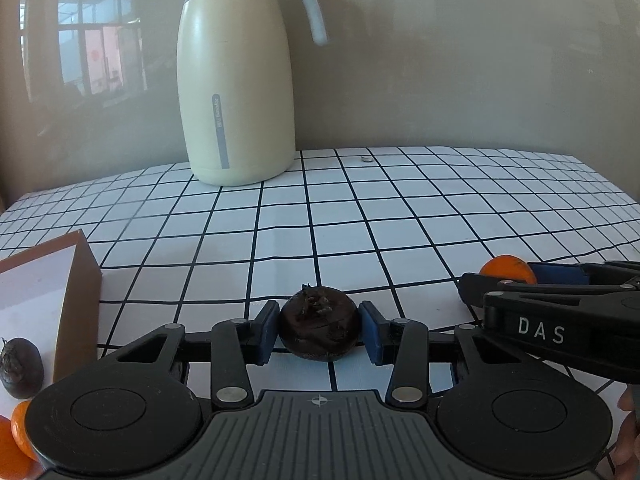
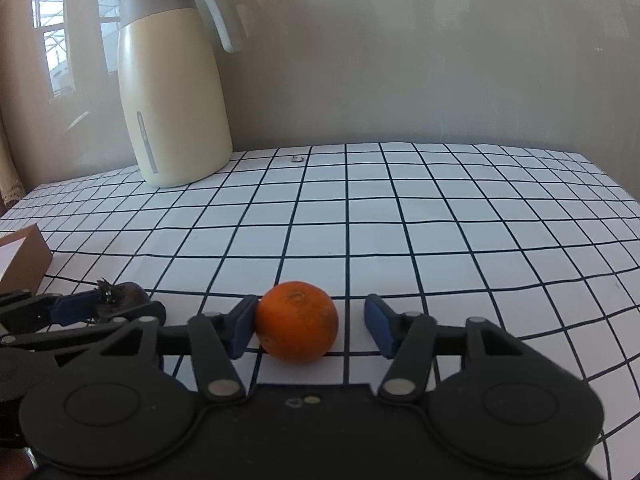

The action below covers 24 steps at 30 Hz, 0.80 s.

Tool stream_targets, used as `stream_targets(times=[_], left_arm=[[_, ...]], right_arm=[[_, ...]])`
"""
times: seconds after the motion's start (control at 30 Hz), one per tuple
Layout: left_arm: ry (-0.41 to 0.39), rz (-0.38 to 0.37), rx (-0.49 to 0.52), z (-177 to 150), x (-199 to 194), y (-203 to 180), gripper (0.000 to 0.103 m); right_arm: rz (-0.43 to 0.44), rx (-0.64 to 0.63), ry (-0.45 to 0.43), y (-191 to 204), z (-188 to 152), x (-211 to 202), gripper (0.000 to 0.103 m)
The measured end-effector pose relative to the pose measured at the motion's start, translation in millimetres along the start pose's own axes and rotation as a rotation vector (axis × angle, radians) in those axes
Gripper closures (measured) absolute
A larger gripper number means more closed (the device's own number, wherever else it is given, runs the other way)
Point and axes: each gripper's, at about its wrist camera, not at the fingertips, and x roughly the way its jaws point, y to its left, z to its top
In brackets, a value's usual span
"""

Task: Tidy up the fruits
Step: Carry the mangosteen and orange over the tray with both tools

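The box [image 1: 44,300] holds a dark fruit [image 1: 20,368]. Left gripper [image 1: 319,334] clamps a wrinkled dark chestnut [image 1: 318,328]; right gripper [image 2: 310,330] (one pad touching) brackets an orange [image 2: 296,320].

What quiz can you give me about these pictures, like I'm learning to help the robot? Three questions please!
1. True or false: the orange lies between the fingers of the right gripper.
2. Which fruit sits between the fingers of the left gripper? A) a banana B) a dark round fruit C) a green apple
3. Fill in the gap: the cream jug stands at the back of the checked ___.

Key
1. True.
2. B.
3. tablecloth
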Motion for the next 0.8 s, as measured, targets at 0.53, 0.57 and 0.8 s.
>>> stream_targets(times=[0.53, 0.57, 0.8], left_arm=[[-0.009, -0.021, 0.013, -6, -14, -4, 0.06], [-0.009, -0.027, 0.012, -7, -16, -3, 0.06], [-0.006, -0.029, 0.019, -15, -31, 1, 0.06]], right_arm=[[0.03, 0.009, -0.018, -1, -6, -18, 0.072], [0.033, 0.008, -0.015, 0, -8, -20, 0.072], [0.046, 0.024, -0.006, 2, -17, -35, 0.072]])
